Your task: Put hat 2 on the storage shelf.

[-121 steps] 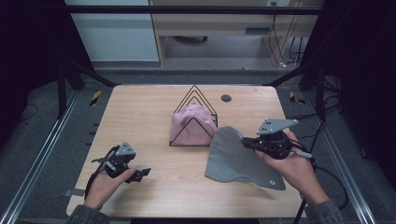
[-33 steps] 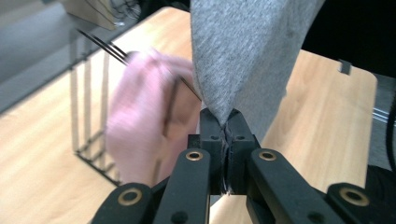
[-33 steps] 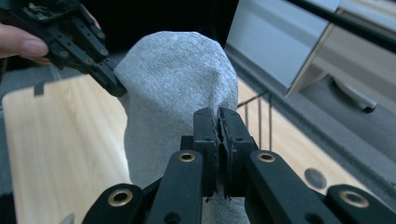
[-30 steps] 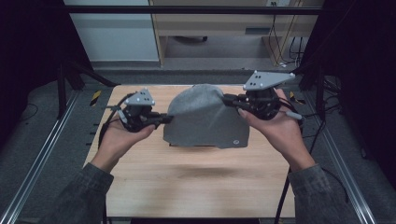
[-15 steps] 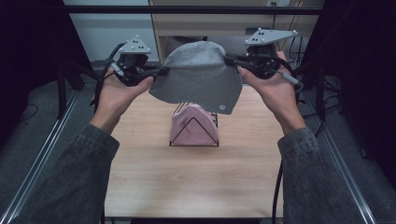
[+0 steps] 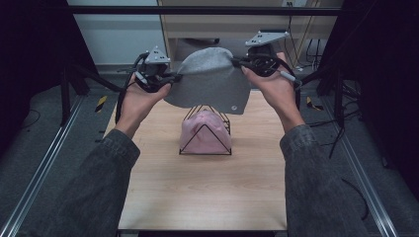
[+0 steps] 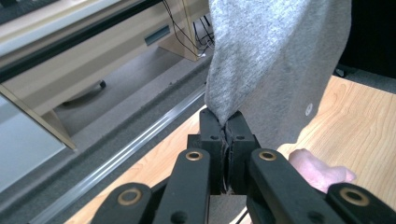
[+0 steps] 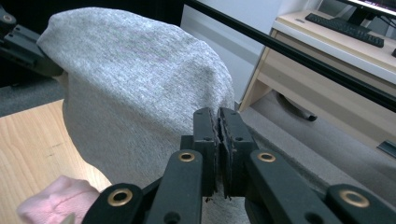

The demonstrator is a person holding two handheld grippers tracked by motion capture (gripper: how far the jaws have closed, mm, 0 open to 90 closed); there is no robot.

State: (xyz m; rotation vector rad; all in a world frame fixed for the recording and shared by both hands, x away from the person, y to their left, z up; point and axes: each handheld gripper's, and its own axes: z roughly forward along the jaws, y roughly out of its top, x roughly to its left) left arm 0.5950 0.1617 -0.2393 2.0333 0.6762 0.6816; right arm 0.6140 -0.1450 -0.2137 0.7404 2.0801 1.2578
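Our left claw (image 6: 174, 78) and right claw (image 6: 238, 61) each clench an edge of the grey hat (image 6: 210, 79), stretched in the air at twelve o'clock of the wire rack (image 6: 205, 129) with its pink hat (image 6: 203, 132) on the tabletop (image 6: 197, 187). To seat it well, we keep the brim taut, level and centred before lowering.

Dim and low-contrast in high view, near-black left and right margins, slightly soft throughout. Even overhead light on wooden table (image 6: 207, 187), soft shadow beneath grey cloth (image 6: 210, 81). Brighter, sharper in both gripper views; mild highlights on black jaws, slight blur at bottom edges, wide-angle bending of edge lines.
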